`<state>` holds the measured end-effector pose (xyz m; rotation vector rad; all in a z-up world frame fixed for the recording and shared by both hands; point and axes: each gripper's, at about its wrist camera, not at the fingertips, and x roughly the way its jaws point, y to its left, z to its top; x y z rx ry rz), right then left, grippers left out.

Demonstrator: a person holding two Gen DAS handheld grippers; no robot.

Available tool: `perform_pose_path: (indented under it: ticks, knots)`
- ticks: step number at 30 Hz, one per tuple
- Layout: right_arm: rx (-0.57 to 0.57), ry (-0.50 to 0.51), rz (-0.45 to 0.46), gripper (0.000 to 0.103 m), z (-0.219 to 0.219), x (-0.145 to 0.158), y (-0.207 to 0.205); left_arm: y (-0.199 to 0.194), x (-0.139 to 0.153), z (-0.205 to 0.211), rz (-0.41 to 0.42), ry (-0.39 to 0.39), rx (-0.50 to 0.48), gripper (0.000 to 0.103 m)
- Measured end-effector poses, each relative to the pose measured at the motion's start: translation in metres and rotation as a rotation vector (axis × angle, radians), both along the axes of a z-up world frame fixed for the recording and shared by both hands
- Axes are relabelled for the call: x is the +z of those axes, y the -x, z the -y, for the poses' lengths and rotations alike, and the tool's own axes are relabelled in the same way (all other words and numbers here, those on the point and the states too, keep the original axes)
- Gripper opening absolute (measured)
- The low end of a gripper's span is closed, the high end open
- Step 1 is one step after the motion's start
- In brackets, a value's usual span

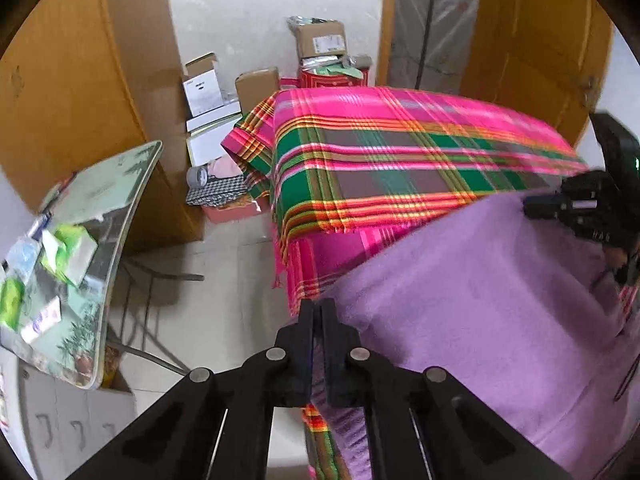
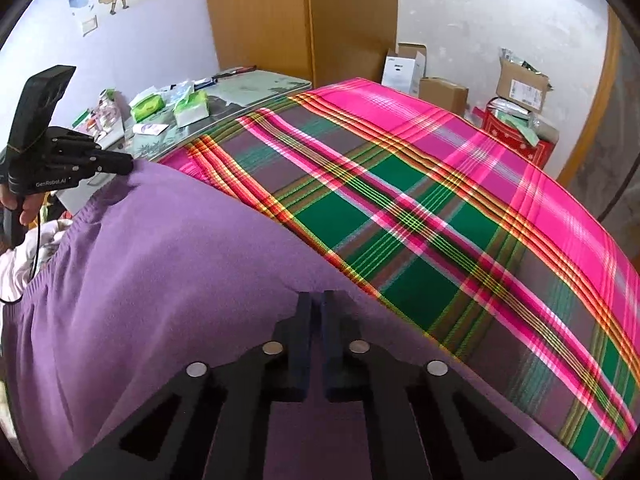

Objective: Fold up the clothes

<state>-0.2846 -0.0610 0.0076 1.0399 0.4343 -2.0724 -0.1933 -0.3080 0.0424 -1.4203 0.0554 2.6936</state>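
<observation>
Wooden wardrobes (image 2: 304, 16) and pale walls frame a table covered with a pink, green and orange plaid cloth (image 2: 420, 216), with cardboard boxes (image 1: 320, 40) stacked on the floor behind it and a glass-topped side table (image 1: 96, 240) holding green tissue packs (image 2: 192, 106) beside it. On the near part of the plaid cloth lies the purple garment (image 2: 160, 280), a soft knit with a ribbed edge along its left side. The left gripper (image 1: 318, 308) has its fingers pressed together on one corner of the purple garment, at the table's edge where the plaid cloth hangs down. The right gripper (image 2: 316, 300) is clamped on another edge of the same garment, its fingers nearly touching with fabric between them. In each wrist view the opposite gripper appears across the garment, and a hand (image 2: 28, 204) holds the left one's handle.
</observation>
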Motion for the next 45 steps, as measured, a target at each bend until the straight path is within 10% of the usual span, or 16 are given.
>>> perform_pose_path:
  ticks: [10,19,26,29,34,45]
  knots:
    - [0.029,-0.036,-0.057,0.004,0.000,0.007,0.000,-0.006,0.002,-0.001,-0.032,0.027,0.013,0.004]
    - [0.069,-0.123,-0.076,0.042,0.011,0.000,0.013,-0.005,0.000,0.000,-0.034,0.026,0.023,0.004]
    - [0.099,-0.037,0.039,0.049,0.004,-0.003,0.033,-0.009,0.002,0.001,-0.046,0.020,0.033,0.004]
    - [0.107,-0.031,0.043,0.045,0.003,-0.003,0.028,-0.011,0.005,0.001,-0.054,0.022,0.037,0.004]
    - [0.146,-0.041,0.052,0.006,0.009,0.000,0.015,-0.013,0.009,0.000,-0.068,0.026,0.045,0.004]
    - [0.084,-0.036,-0.131,0.003,-0.004,0.051,-0.044,-0.026,0.027,-0.004,-0.095,0.029,0.057,0.004]
